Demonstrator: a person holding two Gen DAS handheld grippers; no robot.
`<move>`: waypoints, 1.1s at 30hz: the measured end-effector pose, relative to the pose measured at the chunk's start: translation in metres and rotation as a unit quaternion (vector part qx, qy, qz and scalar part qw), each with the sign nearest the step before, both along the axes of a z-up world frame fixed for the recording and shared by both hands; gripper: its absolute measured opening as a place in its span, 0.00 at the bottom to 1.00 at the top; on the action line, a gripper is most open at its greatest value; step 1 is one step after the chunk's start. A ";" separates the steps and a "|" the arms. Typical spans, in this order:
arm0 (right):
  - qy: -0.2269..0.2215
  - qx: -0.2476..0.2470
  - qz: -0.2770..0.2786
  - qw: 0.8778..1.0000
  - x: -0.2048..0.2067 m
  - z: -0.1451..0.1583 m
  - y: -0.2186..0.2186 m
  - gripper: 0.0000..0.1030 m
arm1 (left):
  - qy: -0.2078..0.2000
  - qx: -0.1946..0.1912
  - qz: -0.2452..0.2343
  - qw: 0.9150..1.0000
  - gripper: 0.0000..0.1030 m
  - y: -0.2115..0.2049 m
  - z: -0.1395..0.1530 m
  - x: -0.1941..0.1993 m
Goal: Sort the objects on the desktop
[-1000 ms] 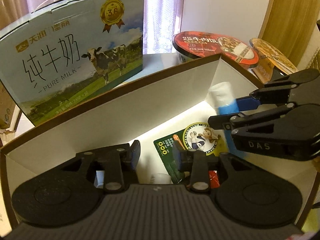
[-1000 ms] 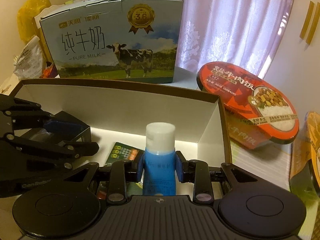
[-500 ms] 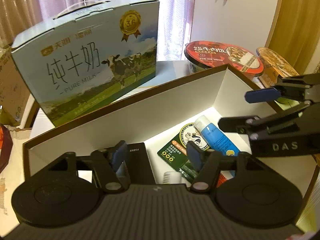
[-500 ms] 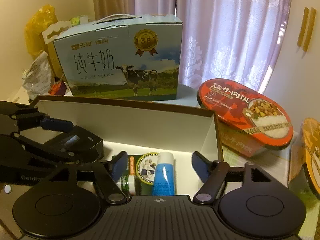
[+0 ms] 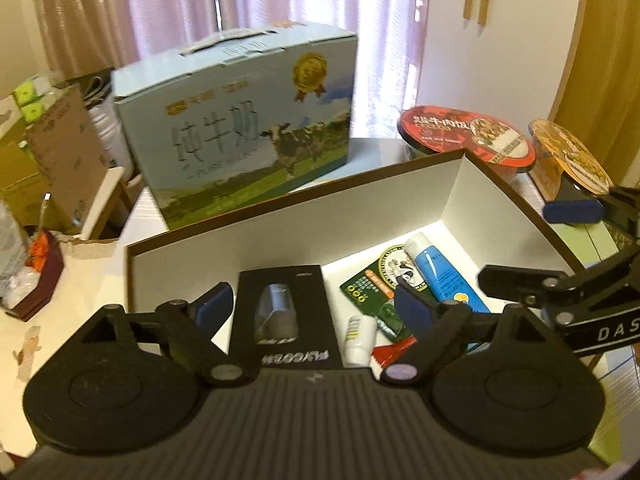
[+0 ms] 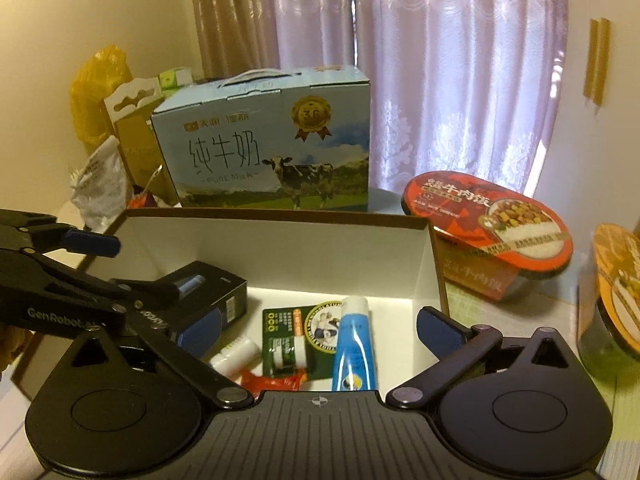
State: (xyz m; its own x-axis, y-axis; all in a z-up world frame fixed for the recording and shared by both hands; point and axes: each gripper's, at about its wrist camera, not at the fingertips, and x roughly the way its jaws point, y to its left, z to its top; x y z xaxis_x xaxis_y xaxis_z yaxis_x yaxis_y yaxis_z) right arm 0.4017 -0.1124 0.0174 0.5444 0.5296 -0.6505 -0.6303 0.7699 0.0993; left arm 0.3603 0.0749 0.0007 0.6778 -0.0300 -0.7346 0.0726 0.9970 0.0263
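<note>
Right wrist view: the right gripper (image 6: 318, 330) is hovering with its jaws spread wide and gripping nothing, while the blue tube (image 6: 354, 350) is lying directly below and between its fingers on the floor of the white-lined box (image 6: 280, 252). Left wrist view: the left gripper (image 5: 316, 306) is likewise standing wide open and empty above the black carton (image 5: 282, 312), with the blue tube (image 5: 442, 274) lying ahead and to its right, beside the green card (image 5: 370, 286). Beyond the box, the milk carton (image 6: 268, 140) and the red meal bowl (image 6: 488, 216) are sitting on the table (image 5: 376, 148).
</note>
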 end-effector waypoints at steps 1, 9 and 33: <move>-0.002 0.003 -0.004 1.000 -0.005 0.002 -0.003 0.98 | -0.003 0.004 0.004 1.000 0.86 0.001 0.004 -0.006; -0.016 0.006 -0.056 0.998 -0.047 0.016 -0.027 0.98 | -0.021 0.001 0.032 0.999 0.92 0.005 0.030 -0.048; -0.040 0.067 -0.078 0.994 -0.164 0.060 -0.073 0.98 | -0.069 0.007 0.065 0.996 0.97 -0.019 0.079 -0.182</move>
